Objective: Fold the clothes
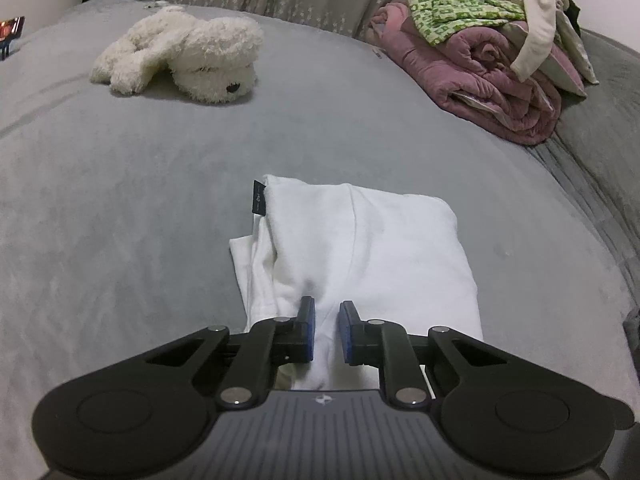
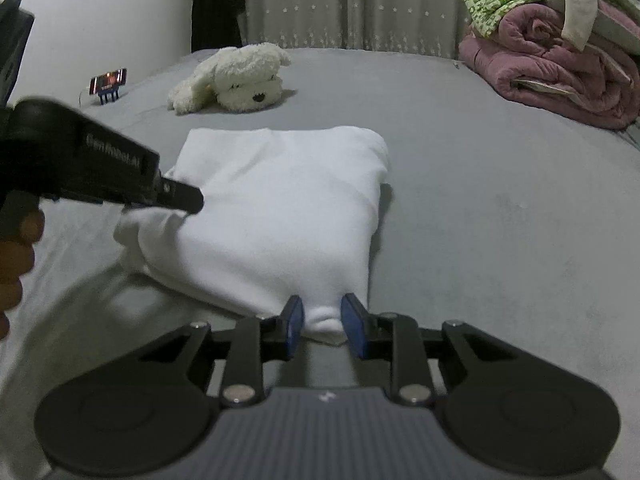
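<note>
Two claws grip the folded white garment (image 1: 360,248) on the grey bed (image 1: 140,200): left claw (image 1: 326,330) and right claw (image 2: 322,326) each clamp its soft, light near edge, likely floppy.

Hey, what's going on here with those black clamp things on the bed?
A person is folding laundry with a hand-held gripper in each hand. The white garment lies folded on the grey bed. The left gripper and the right gripper each have a bit of its near edge between their fingers, with the jaws a little apart. A plush dog and a pile of clothes on a pink blanket sit farther back, untouched.
</note>
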